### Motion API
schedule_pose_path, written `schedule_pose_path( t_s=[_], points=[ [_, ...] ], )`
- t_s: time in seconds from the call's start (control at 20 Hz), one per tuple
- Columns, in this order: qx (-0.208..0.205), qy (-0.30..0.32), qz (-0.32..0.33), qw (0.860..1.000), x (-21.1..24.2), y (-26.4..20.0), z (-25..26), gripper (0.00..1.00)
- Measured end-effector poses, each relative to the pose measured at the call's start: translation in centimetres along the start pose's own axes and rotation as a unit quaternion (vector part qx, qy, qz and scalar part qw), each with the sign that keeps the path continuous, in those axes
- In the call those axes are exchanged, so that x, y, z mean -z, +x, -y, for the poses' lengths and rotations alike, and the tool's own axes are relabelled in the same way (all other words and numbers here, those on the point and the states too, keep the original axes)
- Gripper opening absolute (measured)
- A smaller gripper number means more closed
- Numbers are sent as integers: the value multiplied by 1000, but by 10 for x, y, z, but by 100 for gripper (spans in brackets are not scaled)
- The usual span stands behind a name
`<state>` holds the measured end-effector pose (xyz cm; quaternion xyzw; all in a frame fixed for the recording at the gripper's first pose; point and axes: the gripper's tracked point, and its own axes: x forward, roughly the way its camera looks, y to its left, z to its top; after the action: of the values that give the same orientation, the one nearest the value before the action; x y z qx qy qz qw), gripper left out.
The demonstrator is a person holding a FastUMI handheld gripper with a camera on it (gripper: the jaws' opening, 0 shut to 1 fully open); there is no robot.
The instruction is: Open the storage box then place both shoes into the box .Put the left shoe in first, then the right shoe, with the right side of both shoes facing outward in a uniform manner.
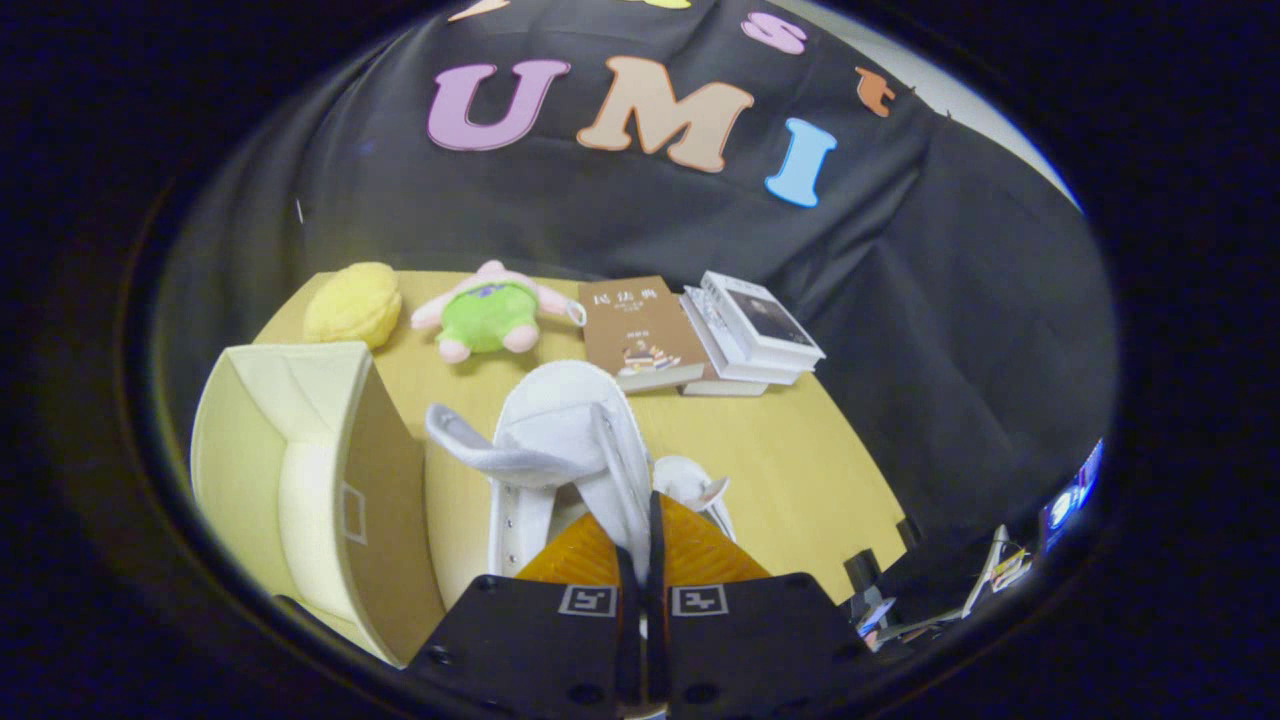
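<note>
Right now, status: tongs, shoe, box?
Tongs shut on white shoe, gripping its upper edge. Second shoe just behind it on the table. Storage box open beside the held shoe, one shoe already inside. Nothing between shoe and box.

A table [800,470] with a pale yellow wood top stands in the booth. Black cloth [620,210] hangs in folds as the wall behind it and drapes down past its far and right edges. At the back of the table lie a yellow plush [352,303], a pink and green soft toy [490,315], a brown book [640,330] and a stack of white books [755,335], the brown book leaning against the stack. Above the cloth, a strip of light wall [985,110] shows. Low to the right of the table sits clutter [990,575] beside a lit screen [1075,495]. The light is even and soft.
</note>
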<state>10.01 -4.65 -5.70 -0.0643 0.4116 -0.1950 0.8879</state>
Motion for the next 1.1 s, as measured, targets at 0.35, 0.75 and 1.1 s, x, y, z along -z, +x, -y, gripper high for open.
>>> schedule_pose_path(
  t_s=[0.35,0.75,1.1],
  points=[
    [-50,-7,55,997,-60,-61,-55,6],
    [-111,-2,44,993,-63,-83,-151,6],
    [-98,-27,-2,995,-28,-62,-213,6]
  ],
)
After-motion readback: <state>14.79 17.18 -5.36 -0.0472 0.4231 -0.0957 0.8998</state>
